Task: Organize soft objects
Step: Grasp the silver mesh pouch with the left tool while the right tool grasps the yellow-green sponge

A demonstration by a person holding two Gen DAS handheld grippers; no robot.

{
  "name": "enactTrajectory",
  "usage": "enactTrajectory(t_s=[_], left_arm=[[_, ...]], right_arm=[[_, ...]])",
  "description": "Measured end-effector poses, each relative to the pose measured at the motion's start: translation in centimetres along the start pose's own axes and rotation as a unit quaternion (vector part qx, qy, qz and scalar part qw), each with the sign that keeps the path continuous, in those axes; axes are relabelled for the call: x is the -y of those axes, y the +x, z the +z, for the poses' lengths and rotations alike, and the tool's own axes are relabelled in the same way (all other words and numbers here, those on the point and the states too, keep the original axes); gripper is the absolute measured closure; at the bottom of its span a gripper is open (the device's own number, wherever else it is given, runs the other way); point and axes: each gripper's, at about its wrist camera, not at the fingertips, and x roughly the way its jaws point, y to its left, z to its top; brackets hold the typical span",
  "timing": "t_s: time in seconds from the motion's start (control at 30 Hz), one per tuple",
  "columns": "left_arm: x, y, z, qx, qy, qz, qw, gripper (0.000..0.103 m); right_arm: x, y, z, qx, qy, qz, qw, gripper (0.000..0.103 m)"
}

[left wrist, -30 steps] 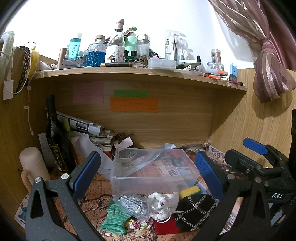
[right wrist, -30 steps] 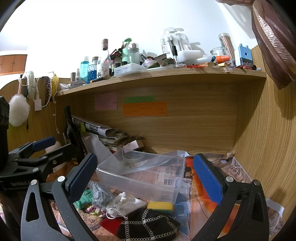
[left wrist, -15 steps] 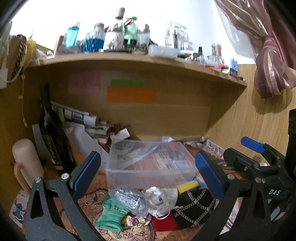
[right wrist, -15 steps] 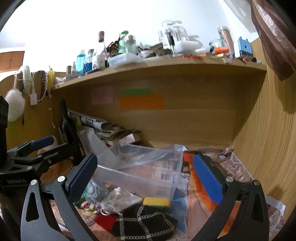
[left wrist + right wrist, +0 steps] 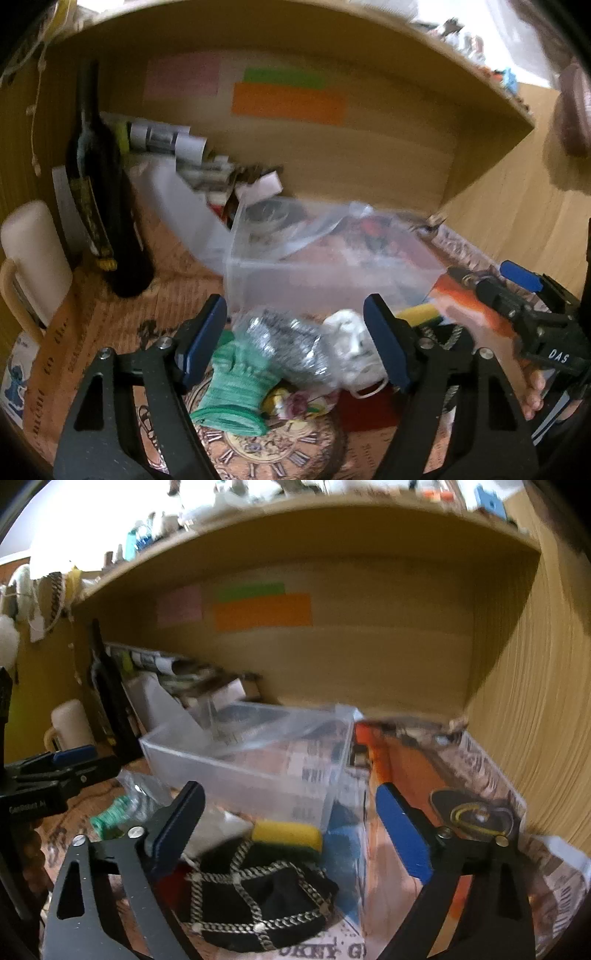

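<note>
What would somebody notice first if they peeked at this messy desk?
Probably the heap of soft things in front of the clear box: a green glove, a shiny silver bag and a black hat crossed with chains. Next, the orange note on the back wall and the dark bottle standing at the left.

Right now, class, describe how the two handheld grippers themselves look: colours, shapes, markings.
The left gripper and the right gripper match: black, speckled triangular frames with cut-out slots, silver rivets, and flat blue pads on each finger. Seen from the side, each body carries a blue lever and white lettering; "DAS" is readable on the right one.
</note>
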Motion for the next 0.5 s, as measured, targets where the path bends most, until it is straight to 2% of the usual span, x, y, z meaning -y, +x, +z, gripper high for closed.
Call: enactTrajectory(t_s=[0.2,0.4,0.47,0.5], left_arm=[[-1.4,2.9,-0.9,-0.04,-0.016,0.002,0.9991,0.027],[-1.5,5.5,-1.8,-0.076,-0.014,-0.01,0.9969,0.027],[-1.6,6.1,-2.0,-0.084,-0.014,-0.014,0.9963,0.027],[-1.6,6.3,-2.0,-0.086,-0.016,-0.016,0.996,0.027]], right_arm=[[1.4,2.6,-1.1,-0.05,0.015,0.008,0.999,0.022],[2.6,6.1,-1.9,-0.11,0.031,0.027,0.993,0.038],[2.9,6.9,-2.1,-0.131,0.04,0.043,0.99,0.047],[2.9,7.2,-2.2,-0.139,0.043,0.051,0.988,0.047]])
